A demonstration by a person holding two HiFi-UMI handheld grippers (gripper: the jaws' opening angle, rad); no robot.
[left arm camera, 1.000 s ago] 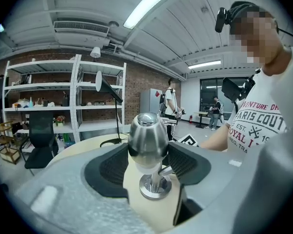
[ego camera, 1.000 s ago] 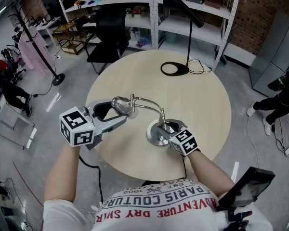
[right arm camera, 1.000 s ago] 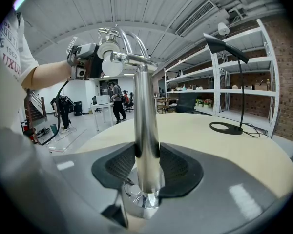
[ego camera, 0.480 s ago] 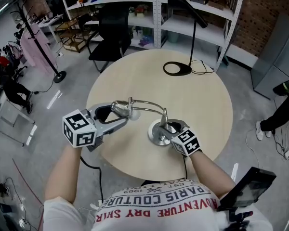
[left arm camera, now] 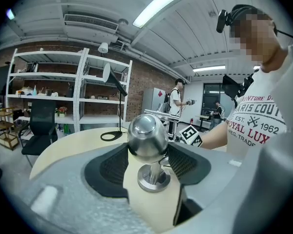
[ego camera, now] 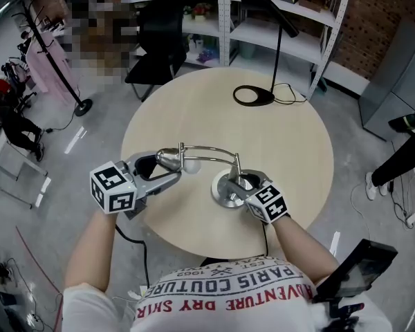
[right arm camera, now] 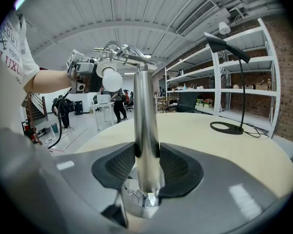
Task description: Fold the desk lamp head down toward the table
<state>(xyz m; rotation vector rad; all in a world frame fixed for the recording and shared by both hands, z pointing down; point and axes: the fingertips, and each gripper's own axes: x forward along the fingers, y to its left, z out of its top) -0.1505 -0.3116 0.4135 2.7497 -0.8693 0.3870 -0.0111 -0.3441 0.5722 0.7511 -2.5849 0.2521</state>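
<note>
Between the jaws of the left gripper [left arm camera: 147,147], pinched from both sides: the head [left arm camera: 147,133], bulb [ego camera: 191,166] on its far side. Between the jaws of the right gripper [right arm camera: 147,167], clamped just above the base [ego camera: 225,194]: the post [right arm camera: 146,126]. Probably midway through the fold: arm [ego camera: 211,149] about level, head up off the bench [ego camera: 283,137] and well clear of it. Left to do, by the look of it: pressing the head lower with the left jaws while bracing the post with the right
</note>
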